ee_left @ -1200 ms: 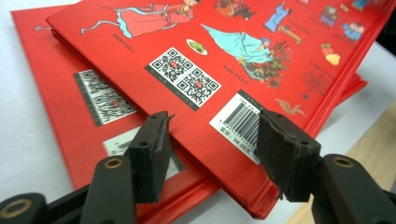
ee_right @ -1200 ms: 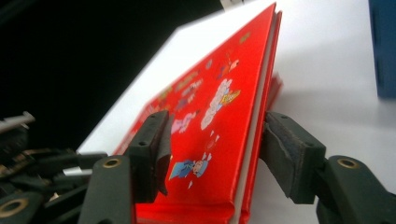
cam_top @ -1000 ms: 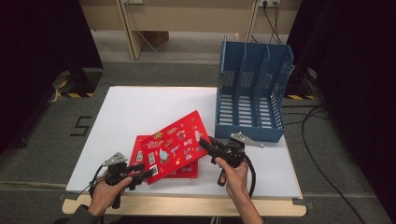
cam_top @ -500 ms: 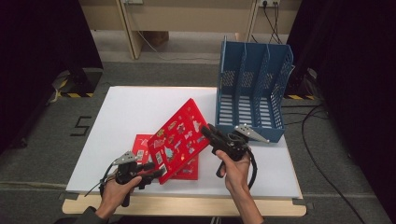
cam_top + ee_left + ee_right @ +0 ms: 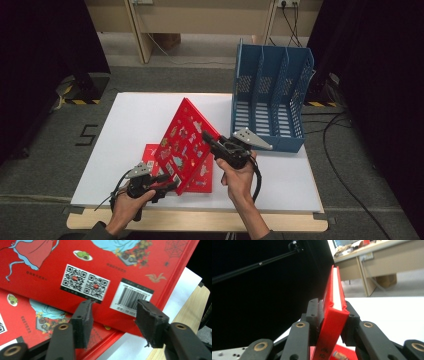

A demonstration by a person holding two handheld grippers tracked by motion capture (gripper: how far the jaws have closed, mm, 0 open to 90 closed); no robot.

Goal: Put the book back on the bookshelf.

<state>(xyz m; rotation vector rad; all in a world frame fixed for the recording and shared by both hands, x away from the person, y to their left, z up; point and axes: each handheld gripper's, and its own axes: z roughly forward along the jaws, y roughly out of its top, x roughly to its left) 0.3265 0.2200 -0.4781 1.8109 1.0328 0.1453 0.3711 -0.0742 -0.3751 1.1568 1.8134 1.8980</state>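
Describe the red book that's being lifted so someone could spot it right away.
On the white table, left of the blue file rack, two red books overlap. It is the upper red book, tilted up on edge in the right hand-held gripper; the other book lies flat.

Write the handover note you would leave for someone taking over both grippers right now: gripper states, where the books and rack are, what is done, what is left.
Right gripper: shut on the lifted red book, clamped at its edge, book tilted up off the table.
Left gripper: open, jaws at that book's lower corner, not gripping.
Second red book: flat on the table beneath.
Blue file rack: upright at the right, slots look empty.
Done: one book raised.
Left, probably: slot it into the rack, then the second book.
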